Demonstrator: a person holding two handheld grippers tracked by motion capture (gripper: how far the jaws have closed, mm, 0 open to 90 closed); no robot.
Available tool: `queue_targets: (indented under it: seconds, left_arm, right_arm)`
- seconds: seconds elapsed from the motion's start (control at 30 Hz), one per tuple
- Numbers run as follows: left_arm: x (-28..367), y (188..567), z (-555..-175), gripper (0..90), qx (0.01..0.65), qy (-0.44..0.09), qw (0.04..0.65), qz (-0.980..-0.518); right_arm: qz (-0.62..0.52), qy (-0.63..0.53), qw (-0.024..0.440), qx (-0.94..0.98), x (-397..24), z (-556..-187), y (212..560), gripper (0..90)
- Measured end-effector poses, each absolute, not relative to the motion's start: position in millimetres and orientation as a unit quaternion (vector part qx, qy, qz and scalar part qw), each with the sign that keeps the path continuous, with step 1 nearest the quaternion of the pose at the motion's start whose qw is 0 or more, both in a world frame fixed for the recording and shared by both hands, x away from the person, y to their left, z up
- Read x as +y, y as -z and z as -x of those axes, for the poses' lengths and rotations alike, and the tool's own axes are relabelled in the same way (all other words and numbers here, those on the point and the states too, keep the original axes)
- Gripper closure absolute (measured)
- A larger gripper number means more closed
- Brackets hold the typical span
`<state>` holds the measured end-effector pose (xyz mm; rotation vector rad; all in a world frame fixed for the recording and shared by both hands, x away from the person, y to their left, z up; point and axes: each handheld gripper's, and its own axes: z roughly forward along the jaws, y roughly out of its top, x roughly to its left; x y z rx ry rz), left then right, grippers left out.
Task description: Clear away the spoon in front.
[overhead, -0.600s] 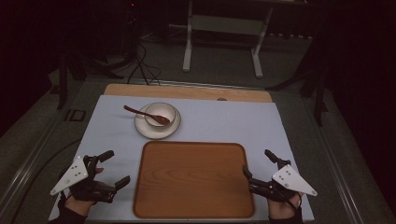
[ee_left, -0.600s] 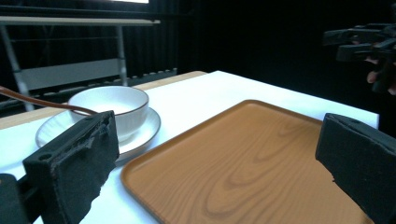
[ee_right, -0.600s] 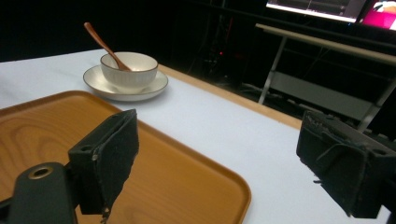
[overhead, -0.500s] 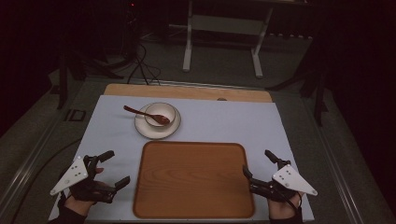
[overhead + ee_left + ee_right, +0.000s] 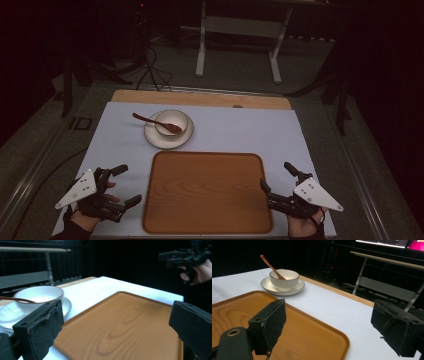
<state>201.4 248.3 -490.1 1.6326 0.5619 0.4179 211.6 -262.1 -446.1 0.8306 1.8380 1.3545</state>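
Nothing on the tabletop had shifted since the earlier frames, and both hands kept their places at the near edge. On the person's left, the left gripper [image 5: 121, 186] hovered near the front left corner of the white cloth [image 5: 240, 130], its jaws spread wide with nothing between them. Opposite it, the right gripper [image 5: 276, 176] hung near the front right corner, its jaws likewise released and empty, one of them just over the right rim of the tray.

Between the two grippers lay the wooden tray [image 5: 207, 192], flat and bare, its near rim close to the front edge of the cloth. Neither gripper touched it, as far as the high view showed.

Beyond the tray's far left corner stood a white bowl [image 5: 171, 122] on a white saucer [image 5: 152, 136], well apart from both grippers. A brown wooden spoon [image 5: 150, 120] rested in the bowl, its handle leaning out over the rim toward the left edge of the tabletop.
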Motion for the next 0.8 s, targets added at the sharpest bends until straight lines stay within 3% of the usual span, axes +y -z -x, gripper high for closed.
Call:
queue_targets:
  seconds: [0.37, 0.6, 0.8]
  left_arm:
    - [226.3, 461.2, -200.8, 0.0, 0.238, -0.115, 0.651, -0.711]
    - [219.1, 443.5, -200.0, 0.0, 0.221, -0.12, 0.642, -0.724]
    - [214.0, 426.3, -203.5, 0.0, 0.22, -0.156, 0.621, -0.736]
  right_arm:
    - [-0.316, -0.52, 0.343, 0.715, -259.1, -213.2, 447.9, 12.7]
    - [-0.311, -0.523, 0.344, 0.715, -256.5, -211.7, 446.2, 12.8]
    - [-0.311, -0.523, 0.346, 0.714, -255.2, -210.8, 444.8, 13.0]
